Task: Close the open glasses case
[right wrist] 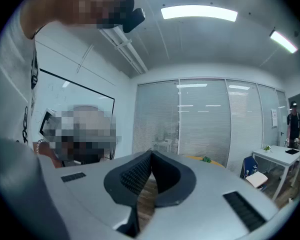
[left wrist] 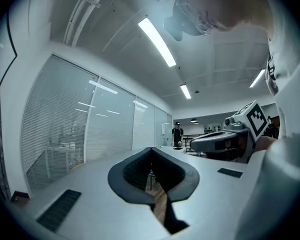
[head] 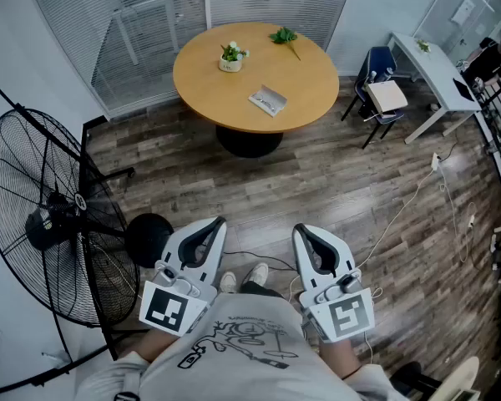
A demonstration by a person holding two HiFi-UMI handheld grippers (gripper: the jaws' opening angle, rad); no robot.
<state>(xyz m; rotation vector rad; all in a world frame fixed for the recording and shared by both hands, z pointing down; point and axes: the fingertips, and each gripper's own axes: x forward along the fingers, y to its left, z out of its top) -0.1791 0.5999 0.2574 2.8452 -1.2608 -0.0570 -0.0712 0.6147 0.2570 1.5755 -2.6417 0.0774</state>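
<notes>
The glasses case (head: 268,100) lies on the round table (head: 311,82), apparently open, though it's small from here. Well back, left gripper (head: 220,221) and right gripper (head: 299,229) hang by the person's chest, jaws pressed together, gripping nothing.

Head camera: I look steeply down, round table (head: 255,73) far ahead. Both gripper cameras angle upward toward ceiling lights (left wrist: 157,41); all three share the blinded glass wall (right wrist: 205,124).

Looking along the left gripper (left wrist: 151,151), jaws pressed tip to tip.
Off to its right, the right gripper (left wrist: 224,140); to its left, slatted glass wall (left wrist: 65,129).
</notes>
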